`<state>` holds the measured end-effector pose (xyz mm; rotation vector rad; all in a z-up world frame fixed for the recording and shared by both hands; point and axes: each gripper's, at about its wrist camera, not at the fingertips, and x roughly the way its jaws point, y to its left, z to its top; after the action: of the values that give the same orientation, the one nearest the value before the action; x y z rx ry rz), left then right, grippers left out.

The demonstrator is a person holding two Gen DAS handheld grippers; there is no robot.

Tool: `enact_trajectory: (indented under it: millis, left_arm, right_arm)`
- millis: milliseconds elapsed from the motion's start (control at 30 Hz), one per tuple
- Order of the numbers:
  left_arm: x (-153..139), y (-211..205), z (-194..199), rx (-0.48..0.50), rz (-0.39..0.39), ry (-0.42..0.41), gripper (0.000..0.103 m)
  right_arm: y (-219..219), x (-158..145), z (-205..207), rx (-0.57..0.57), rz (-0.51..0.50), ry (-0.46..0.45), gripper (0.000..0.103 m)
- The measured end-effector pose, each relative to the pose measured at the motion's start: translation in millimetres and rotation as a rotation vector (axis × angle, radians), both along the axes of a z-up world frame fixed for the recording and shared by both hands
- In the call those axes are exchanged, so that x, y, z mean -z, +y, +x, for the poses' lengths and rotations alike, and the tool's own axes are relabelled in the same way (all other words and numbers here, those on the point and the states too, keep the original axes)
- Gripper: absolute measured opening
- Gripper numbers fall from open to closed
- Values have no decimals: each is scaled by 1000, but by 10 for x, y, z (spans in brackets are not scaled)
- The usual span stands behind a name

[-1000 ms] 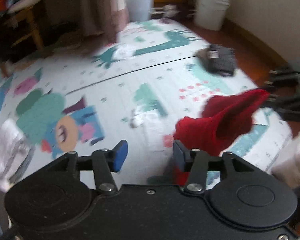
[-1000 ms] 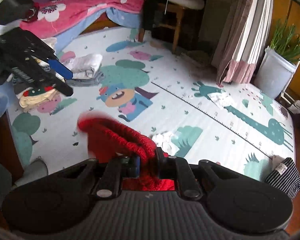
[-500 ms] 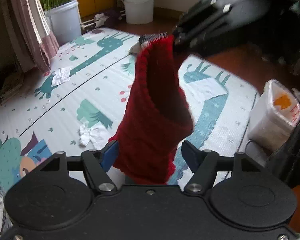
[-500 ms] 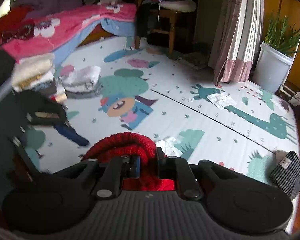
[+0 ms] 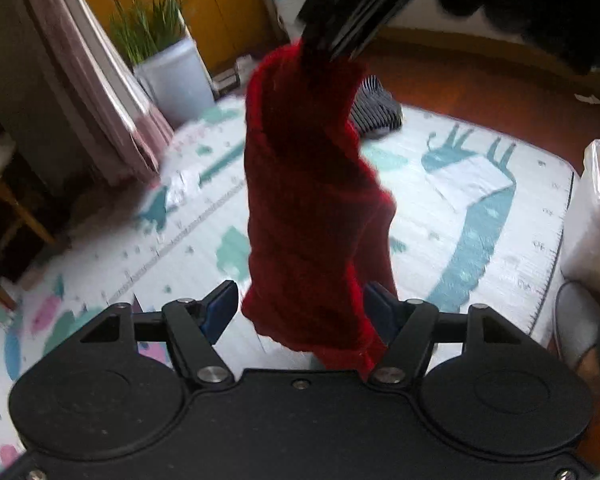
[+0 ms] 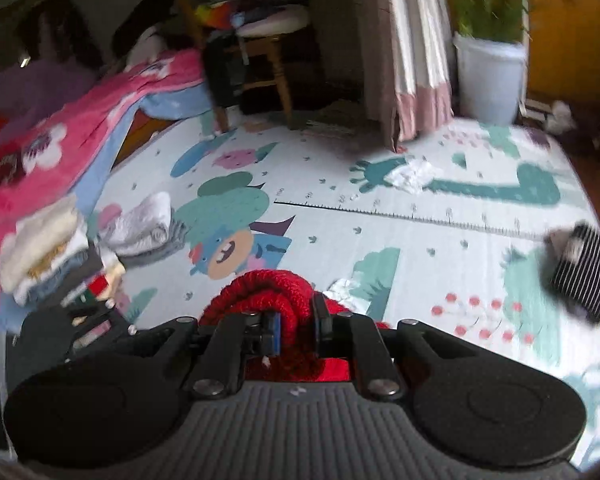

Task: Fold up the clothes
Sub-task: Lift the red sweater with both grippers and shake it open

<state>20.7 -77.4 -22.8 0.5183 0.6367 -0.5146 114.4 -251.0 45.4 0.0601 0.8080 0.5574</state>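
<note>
A red knit garment [image 5: 308, 200] hangs in the air over the play mat. My right gripper [image 6: 296, 328] is shut on its thick rolled edge [image 6: 268, 292]; in the left wrist view that gripper [image 5: 332, 46] shows at the top, pinching the garment's upper end. My left gripper [image 5: 300, 312] is open, its blue pads [image 5: 220, 308] on either side of the garment's hanging lower end, not closed on it.
A patterned play mat [image 6: 420, 248] covers the floor. Folded clothes are stacked at its left [image 6: 44, 248], with a white roll [image 6: 144, 228] beside them. A striped folded garment [image 6: 588, 276] lies at right. A chair [image 6: 260, 52], curtain [image 6: 412, 60], plant bucket [image 6: 488, 76] and white bag [image 5: 592, 220] stand around.
The right gripper has lifted the red garment higher, so it now hangs down long. The left gripper has swung round beneath it, its open jaws now straddling the lower end.
</note>
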Motion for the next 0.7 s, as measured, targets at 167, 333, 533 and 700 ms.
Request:
enact_trajectory:
  millis: [167,333,533,700]
  left_arm:
    - [86,-13,147,-19,-51,63,67]
    - [94,-4,249,-62,-102,107,67]
    - [-67,338,584,-145,-110,110,9]
    - [-475,568,742,-156,-135,-16,6]
  right_arm:
    - [8,11,13,8,48,28,17]
    - [20,10,20,23,73,47,17]
    - [-39,4,53,20,35,24,17]
    - [27,-66,2,-65,-144,-133,16]
